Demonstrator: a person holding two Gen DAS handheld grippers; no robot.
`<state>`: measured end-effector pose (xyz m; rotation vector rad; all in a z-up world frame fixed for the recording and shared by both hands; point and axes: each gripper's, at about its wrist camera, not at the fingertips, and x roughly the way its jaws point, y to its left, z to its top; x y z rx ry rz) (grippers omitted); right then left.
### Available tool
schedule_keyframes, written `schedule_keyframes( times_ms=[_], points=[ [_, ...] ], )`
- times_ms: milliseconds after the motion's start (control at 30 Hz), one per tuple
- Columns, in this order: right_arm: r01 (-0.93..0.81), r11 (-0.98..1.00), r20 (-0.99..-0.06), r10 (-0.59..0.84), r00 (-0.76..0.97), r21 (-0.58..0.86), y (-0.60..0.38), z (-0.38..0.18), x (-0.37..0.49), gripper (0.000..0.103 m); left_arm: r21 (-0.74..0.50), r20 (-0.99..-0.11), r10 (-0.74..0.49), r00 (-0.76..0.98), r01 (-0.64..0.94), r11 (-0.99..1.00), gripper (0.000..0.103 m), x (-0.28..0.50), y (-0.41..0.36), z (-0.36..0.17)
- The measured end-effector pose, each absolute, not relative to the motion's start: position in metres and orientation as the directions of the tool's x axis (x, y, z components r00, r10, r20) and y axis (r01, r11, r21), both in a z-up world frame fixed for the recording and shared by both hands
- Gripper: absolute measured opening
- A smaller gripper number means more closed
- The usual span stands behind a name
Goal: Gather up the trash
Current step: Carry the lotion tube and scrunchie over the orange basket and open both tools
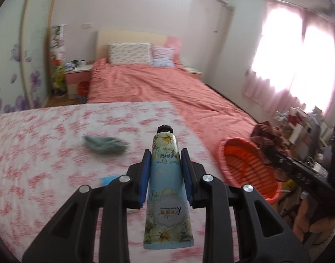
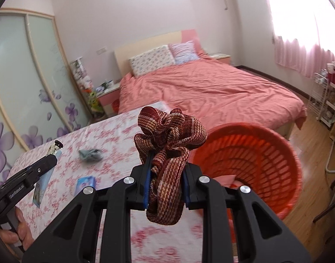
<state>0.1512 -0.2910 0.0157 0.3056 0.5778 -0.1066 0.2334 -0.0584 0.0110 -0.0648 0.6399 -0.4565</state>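
Left wrist view: the left gripper (image 1: 165,168) is clamped on a hand cream tube (image 1: 166,179), cap pointing away. The orange basket (image 1: 244,168) sits off to the right of the jaws, so this one's not dropped yet. A teal rag (image 1: 105,144) and a blue packet (image 1: 108,179) lie left of the jaws on the floral table (image 1: 36,153), so I'd guess roughly halfway.

Right wrist view: the right gripper (image 2: 166,175) pinches a red woven cloth (image 2: 169,149), held level just left of the basket's rim.
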Motion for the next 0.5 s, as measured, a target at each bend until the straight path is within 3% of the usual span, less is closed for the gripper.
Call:
schedule_keyframes(
  times_ms=[500],
  points=[
    [0.363,0.879,-0.568,-0.134,0.812,0.311,-0.381,-0.004,0.139,0.023,-0.247,-0.548,-0.646,0.531,0.635,0.732,0.028,0.223,-0.214,0.001]
  ],
)
